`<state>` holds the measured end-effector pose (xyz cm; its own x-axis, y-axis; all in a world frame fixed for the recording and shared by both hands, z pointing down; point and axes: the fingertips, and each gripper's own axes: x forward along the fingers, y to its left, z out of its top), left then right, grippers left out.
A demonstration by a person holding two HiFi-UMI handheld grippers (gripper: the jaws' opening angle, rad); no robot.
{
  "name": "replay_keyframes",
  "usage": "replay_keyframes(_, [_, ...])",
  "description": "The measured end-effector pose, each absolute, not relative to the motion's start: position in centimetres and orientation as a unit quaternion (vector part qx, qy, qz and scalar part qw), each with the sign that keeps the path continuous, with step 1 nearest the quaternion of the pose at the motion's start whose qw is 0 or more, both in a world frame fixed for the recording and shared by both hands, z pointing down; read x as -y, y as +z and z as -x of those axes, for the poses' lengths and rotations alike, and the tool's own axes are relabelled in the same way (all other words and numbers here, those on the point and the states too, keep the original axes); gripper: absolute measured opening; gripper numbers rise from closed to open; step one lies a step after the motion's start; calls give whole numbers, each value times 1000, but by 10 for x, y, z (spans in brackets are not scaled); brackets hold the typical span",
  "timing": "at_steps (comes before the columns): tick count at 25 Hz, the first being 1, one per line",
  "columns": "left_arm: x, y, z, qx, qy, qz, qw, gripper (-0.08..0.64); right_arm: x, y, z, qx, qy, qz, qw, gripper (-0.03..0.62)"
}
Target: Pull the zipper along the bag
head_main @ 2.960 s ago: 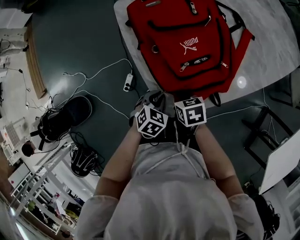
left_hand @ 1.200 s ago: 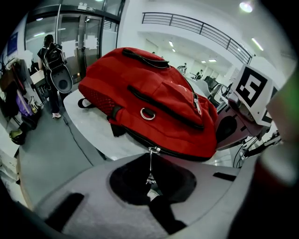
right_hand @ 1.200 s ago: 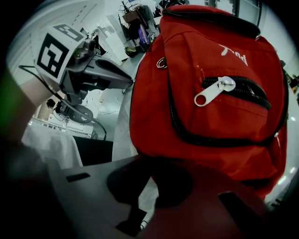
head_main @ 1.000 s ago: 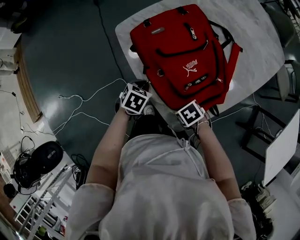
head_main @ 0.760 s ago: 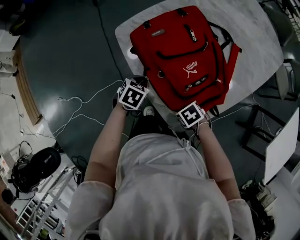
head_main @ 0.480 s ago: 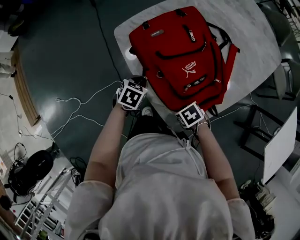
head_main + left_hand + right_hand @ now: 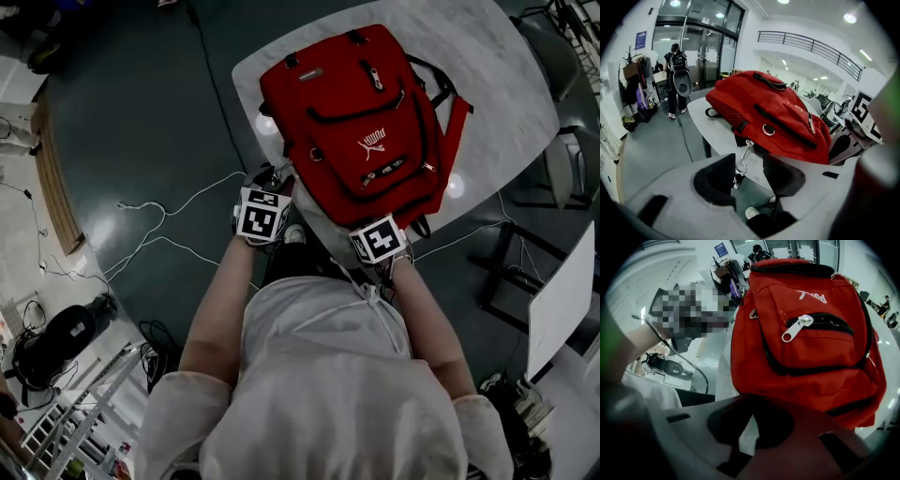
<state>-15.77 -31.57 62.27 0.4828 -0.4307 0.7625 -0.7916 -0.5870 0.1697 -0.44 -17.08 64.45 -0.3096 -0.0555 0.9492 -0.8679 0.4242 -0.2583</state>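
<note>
The left gripper (image 7: 749, 157) has its jaws moderately apart, and a metal zipper pull (image 7: 740, 163) hangs loose between them, against the left jaw. The red backpack (image 7: 361, 122) lies flat on the pale table (image 7: 511, 66), contents hidden. At the backpack's near edge, the right gripper (image 7: 751, 420) has its jaw tips together, holding nothing.

Head view dim, underexposed, colours muted; pale sheen on floor (image 7: 131, 141) at left middle; 2 glare spots on table (image 7: 511, 70) beside bag (image 7: 361, 112). Edges bend, fisheye. Left gripper view bright, ceiling lights (image 7: 850, 18) along top; black corners; right edge smeared green-red blur. Right gripper view: bag sharp, evenly lit; foreground at bottom soft, shadowed; left edge blurred, corners black.
</note>
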Motion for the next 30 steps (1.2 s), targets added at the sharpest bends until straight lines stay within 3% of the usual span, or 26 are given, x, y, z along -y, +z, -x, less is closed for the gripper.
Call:
replay_keyframes(4, [295, 582, 155, 406, 287, -826, 264, 169, 169, 609, 12, 727, 410, -352, 423, 27])
replay_keyframes(6, [294, 557, 150, 417, 256, -834, 257, 123, 188, 583, 14, 749, 394, -380, 374, 26])
replay_keyframes(8, [300, 529, 144, 428, 226, -842, 238, 61, 217, 551, 15, 771, 368, -411, 319, 27])
replay_keyframes(15, [313, 425, 115, 424, 149, -880, 152, 20, 291, 427, 15, 819, 243, -487, 181, 26])
replay_keyframes(23, [319, 330, 104, 423, 66, -899, 92, 20, 309, 334, 22, 840, 140, -517, 85, 26])
replay_keyframes(30, [322, 294, 102, 425, 52, -902, 47, 20, 308, 304, 32, 858, 88, -500, 72, 27])
